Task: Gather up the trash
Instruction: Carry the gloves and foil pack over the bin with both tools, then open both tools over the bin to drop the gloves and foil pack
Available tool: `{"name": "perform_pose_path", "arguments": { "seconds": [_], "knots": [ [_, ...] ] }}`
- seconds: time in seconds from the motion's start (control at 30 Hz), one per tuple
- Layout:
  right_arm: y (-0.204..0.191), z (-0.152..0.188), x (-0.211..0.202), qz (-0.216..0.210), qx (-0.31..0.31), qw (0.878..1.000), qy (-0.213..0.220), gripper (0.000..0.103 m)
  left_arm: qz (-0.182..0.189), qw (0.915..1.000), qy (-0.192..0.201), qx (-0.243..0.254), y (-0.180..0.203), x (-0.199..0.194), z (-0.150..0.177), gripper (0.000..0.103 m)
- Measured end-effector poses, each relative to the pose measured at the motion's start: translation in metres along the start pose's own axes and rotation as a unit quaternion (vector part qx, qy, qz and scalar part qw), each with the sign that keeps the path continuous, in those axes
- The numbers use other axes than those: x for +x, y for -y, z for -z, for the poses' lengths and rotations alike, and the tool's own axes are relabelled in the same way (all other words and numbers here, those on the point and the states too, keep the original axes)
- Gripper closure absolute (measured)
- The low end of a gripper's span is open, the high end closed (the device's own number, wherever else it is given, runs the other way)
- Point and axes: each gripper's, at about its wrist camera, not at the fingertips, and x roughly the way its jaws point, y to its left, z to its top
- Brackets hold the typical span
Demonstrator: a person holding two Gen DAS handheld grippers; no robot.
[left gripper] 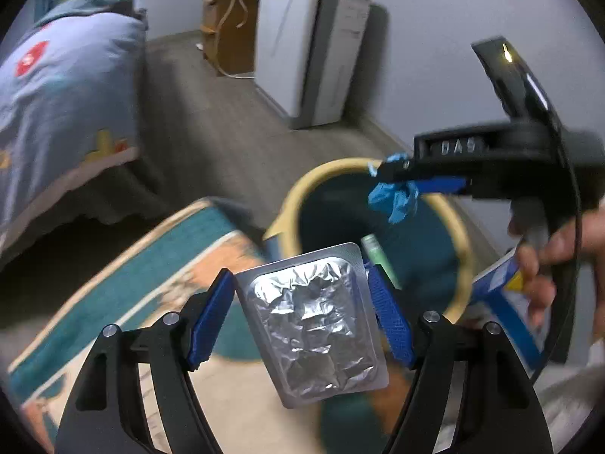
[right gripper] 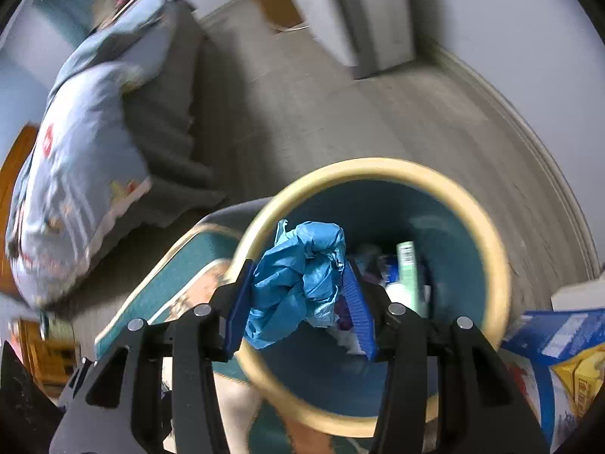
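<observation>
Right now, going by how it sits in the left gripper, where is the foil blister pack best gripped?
Across its two long edges, approached end-on from a short side, as the left gripper does. The foil blister pack is thin and flat with a crinkled middle; its plain rim gives the pads a firm surface.
</observation>
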Motion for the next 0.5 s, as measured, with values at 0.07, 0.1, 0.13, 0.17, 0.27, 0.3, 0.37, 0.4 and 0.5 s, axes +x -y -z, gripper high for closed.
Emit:
{"name": "perform_pose_path", "arguments": {
  "seconds": [0.07, 0.1, 0.13, 0.17, 0.27, 0.3, 0.37, 0.4, 0.5],
  "knots": [
    [0.014, -0.002, -0.003, -0.002, 0.023, 1.000, 0.004, 0.056, 0.004, 1.0000, 0.002, 0.008, 0.013, 0.010, -0.011, 0.030],
    [0.024, -0.004, -0.005, -0.003, 0.037, 0.999, 0.007, 0.056, 0.004, 0.9999, 0.004, 0.014, 0.019, 0.015, -0.015, 0.030],
    [0.028, -0.004, -0.006, -0.003, 0.043, 0.999, 0.009, 0.056, 0.003, 0.9998, 0.004, 0.017, 0.021, 0.019, -0.017, 0.030],
    [0.034, -0.005, -0.009, -0.004, 0.053, 0.998, 0.012, 0.056, 0.002, 0.9998, 0.004, 0.019, 0.025, 0.025, -0.018, 0.030],
    [0.046, -0.008, -0.013, -0.010, 0.070, 0.997, 0.017, 0.054, 0.006, 0.9999, 0.006, 0.010, 0.028, 0.035, -0.022, 0.028],
    [0.048, -0.008, -0.014, -0.009, 0.073, 0.997, 0.019, 0.052, 0.005, 0.9999, 0.008, 0.006, 0.027, 0.038, -0.024, 0.028],
    [0.052, -0.009, -0.015, -0.007, 0.077, 0.997, 0.022, 0.039, 0.008, 0.9999, 0.011, -0.005, 0.027, 0.036, -0.024, 0.021],
    [0.053, -0.009, -0.017, -0.006, 0.078, 0.997, 0.022, 0.037, 0.008, 0.9999, 0.011, -0.007, 0.026, 0.037, -0.024, 0.021],
    [0.053, -0.008, -0.017, -0.008, 0.071, 0.997, 0.017, 0.034, 0.003, 0.9999, 0.011, -0.005, 0.025, 0.033, -0.023, 0.021]
  ]
}}
